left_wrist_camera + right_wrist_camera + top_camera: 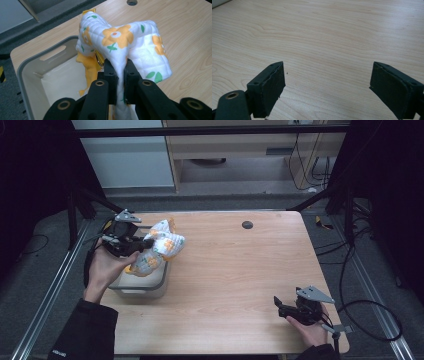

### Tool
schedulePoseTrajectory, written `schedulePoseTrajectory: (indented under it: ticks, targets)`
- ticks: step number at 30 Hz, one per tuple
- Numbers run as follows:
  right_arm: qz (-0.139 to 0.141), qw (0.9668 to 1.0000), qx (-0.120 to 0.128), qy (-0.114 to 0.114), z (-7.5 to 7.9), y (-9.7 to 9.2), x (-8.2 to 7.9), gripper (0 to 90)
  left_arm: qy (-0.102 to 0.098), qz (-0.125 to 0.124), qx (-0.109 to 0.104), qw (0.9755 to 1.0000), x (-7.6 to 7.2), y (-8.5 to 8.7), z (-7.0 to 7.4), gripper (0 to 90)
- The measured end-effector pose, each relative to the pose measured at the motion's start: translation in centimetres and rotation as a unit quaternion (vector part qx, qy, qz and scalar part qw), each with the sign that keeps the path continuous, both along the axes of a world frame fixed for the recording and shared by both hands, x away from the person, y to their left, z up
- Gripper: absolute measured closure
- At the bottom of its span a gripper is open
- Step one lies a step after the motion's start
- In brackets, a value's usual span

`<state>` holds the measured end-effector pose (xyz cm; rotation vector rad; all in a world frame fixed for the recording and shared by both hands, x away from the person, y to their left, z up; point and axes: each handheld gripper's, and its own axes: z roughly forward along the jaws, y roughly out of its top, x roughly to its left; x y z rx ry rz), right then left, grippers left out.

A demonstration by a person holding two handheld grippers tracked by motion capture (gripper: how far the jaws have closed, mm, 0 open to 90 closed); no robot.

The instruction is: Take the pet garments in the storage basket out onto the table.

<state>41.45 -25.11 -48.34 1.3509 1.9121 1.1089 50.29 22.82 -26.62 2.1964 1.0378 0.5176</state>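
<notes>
A white quilted cloth point(161, 248) printed with orange flowers and lined in yellow hangs above a grey bin point(140, 287) at the table's left. My left gripper point(145, 243) is shut on a fold of it. In the left gripper view the cloth point(130, 47) bulges out above the two black jaws, which pinch it tight, my left gripper point(121, 72) over the bin's point(27, 67) pale inside. My right gripper point(278, 306) rests low near the table's front right corner. In the right gripper view it point(327, 85) stands open over bare wood.
The wooden table point(240, 270) has a round black hole point(247, 224) near its far edge. Metal rails run along both sides of the table, and cables lie on the floor at the right.
</notes>
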Motion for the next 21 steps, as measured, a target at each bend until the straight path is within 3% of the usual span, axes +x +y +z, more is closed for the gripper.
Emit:
schedulePoseTrajectory:
  ticks: [21]
  targets:
    - [-0.003, 1.0, 0.003, -0.003, 0.1, -0.2, -0.1, 12.5, 0.009, -0.048, 0.02, 0.9986, -0.2, -3.5, -0.2, 83.7]
